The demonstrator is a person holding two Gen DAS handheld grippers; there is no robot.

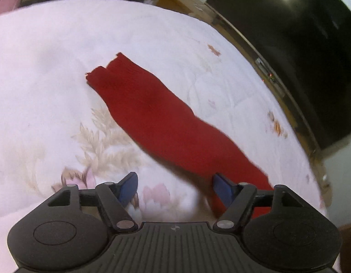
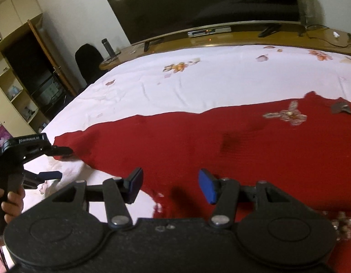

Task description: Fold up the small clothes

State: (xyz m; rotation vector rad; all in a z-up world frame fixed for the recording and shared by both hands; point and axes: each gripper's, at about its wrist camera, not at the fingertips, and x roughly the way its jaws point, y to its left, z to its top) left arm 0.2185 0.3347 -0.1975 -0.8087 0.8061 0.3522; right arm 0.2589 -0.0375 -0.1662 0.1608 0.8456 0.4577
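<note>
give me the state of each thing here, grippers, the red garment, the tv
left gripper: open, holding nothing
right gripper: open, over the garment's near edge
red knit garment: spread flat on the bed, unfolded
floral bedsheet: lightly wrinkled
tv: screen dark

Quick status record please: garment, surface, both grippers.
garment: red knit sweater, spread flat, sleeve stretched out
surface: white floral bedspread
left gripper: open, at the sleeve's near end, nothing gripped
right gripper: open, over the sweater's near edge, nothing gripped
fold: not started
</note>
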